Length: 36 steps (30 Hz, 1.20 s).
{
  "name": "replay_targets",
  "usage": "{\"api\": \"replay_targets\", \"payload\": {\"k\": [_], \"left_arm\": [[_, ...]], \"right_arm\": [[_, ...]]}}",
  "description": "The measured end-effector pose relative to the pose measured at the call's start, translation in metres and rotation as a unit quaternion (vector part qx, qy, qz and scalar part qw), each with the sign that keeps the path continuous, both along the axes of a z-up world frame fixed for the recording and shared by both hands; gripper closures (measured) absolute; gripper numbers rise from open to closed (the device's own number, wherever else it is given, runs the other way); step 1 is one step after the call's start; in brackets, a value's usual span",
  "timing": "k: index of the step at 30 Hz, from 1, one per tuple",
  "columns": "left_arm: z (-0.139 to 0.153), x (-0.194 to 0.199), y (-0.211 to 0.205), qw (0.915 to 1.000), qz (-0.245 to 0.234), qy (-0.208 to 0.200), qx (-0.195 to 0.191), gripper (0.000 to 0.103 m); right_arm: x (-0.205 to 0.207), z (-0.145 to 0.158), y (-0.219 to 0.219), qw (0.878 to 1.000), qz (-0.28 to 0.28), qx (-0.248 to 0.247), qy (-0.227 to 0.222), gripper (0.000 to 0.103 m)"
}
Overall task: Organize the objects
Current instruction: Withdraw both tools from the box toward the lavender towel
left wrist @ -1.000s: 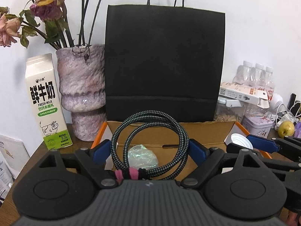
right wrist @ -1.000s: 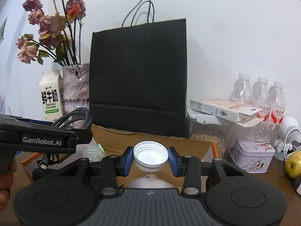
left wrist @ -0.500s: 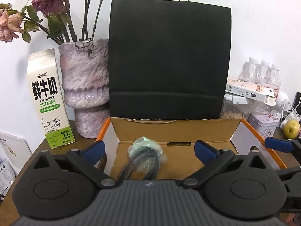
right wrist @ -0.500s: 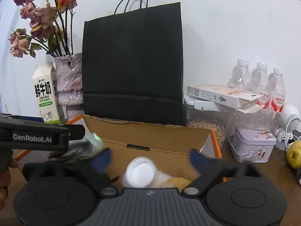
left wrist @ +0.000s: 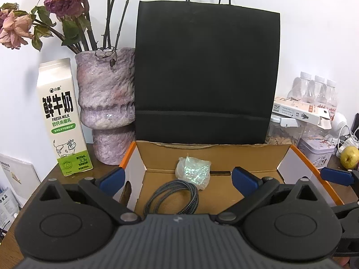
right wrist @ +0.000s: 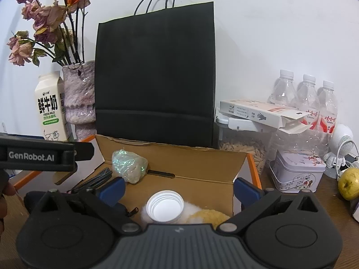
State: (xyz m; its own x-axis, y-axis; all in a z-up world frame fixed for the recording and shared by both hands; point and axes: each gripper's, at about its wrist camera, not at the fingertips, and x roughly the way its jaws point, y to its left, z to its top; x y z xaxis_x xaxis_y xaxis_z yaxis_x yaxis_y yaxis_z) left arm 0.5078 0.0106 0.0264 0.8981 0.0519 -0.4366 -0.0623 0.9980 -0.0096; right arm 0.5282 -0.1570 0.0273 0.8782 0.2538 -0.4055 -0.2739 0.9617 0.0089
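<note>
Now lying inside the cardboard box point(left wrist: 258, 151): braided cable point(left wrist: 177, 196) and white cap point(right wrist: 165, 208), both released. Left gripper point(left wrist: 177, 177) and right gripper point(right wrist: 178, 188) gaping wide, right jaws just opening, nothing clamped. Cap seemingly resting on something fluffy.

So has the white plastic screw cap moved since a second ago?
Yes. The white plastic screw cap has dropped from between the right gripper fingers, whose jaws have just been opening, into the cardboard box.
</note>
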Motion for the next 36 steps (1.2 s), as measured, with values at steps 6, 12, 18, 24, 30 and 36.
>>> {"api": "replay_targets", "payload": {"k": [6,12,18,24,30,36], "left_arm": [[0.001,-0.002,-0.001,1.0000,-0.001,-0.002,-0.002,0.000],[0.007,-0.010,0.001,0.9999,-0.006,-0.010,-0.010,0.000],[0.016,-0.025,0.005,0.9995,-0.009,-0.025,-0.015,0.000],[0.024,-0.046,0.009,0.9991,-0.014,-0.037,-0.016,0.000],[0.030,-0.068,0.011,0.9985,-0.021,-0.047,-0.017,0.000],[0.031,-0.093,0.011,0.9982,-0.028,-0.051,-0.014,0.000]], "right_arm": [[-0.001,0.001,-0.001,1.000,-0.001,0.002,0.002,0.000],[-0.005,0.006,-0.004,1.000,-0.001,0.008,0.004,0.000],[-0.014,0.015,-0.008,1.000,0.003,0.015,0.001,0.000],[-0.028,0.024,-0.009,1.000,0.012,0.014,-0.003,0.000],[-0.046,0.030,-0.012,1.000,0.018,0.009,-0.010,0.000],[-0.067,0.034,-0.013,0.999,0.027,0.006,-0.018,0.000]]}}
